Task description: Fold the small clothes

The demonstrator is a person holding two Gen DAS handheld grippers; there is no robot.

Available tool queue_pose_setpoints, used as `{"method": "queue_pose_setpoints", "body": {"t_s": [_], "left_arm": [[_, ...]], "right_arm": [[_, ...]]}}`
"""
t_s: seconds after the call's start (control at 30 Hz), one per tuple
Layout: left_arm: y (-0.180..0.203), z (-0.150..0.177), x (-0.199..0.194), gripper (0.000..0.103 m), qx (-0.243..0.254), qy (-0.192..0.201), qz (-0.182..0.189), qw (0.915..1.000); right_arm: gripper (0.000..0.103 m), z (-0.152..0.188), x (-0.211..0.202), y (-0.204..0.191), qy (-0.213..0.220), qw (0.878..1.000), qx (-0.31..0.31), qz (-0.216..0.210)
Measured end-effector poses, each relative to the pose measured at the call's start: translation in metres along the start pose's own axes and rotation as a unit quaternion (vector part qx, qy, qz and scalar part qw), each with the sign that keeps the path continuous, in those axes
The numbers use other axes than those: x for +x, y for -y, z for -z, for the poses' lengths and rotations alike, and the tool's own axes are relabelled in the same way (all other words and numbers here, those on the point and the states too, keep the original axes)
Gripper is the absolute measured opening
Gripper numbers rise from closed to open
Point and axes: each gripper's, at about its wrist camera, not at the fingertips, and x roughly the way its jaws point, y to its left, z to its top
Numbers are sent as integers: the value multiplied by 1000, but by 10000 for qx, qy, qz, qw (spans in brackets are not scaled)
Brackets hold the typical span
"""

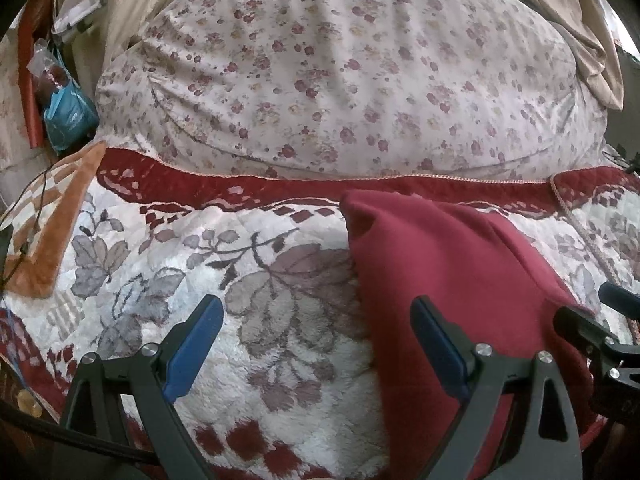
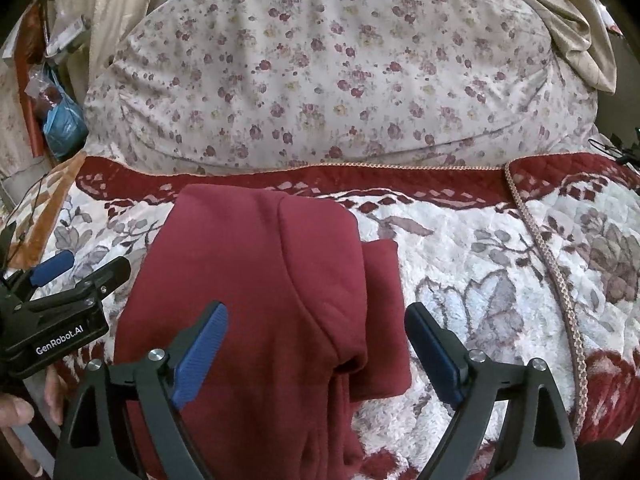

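Observation:
A dark red fleece garment [image 2: 260,280] lies folded over on the floral blanket [image 2: 480,280]. It also shows in the left wrist view [image 1: 440,264] at the right. My right gripper [image 2: 316,336] is open and empty, just above the garment's near part, with its fingers either side of a fold. My left gripper [image 1: 316,332] is open and empty, its right finger over the garment's left edge and its left finger over bare blanket. The left gripper also shows at the left edge of the right wrist view [image 2: 64,280].
A large floral pillow [image 1: 340,80] lies behind the blanket [image 1: 180,280]. An orange patterned cloth [image 1: 52,220] is at the left. A blue bag [image 1: 68,108] and clutter sit at the far left. Beige curtains [image 2: 572,20] hang at the back right.

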Motion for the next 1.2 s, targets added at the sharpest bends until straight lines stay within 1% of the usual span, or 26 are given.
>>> {"method": "queue_pose_setpoints", "body": {"t_s": [0.53,1.2], "left_arm": [[-1,3,6,94,33,-124,64,9999],[-4,5,8,94,24,-153,85,9998]], "right_arm": [[93,3,8,2,-88,10000,40,-9],[94,5,12,0,-205,9998,50,-43]]}}
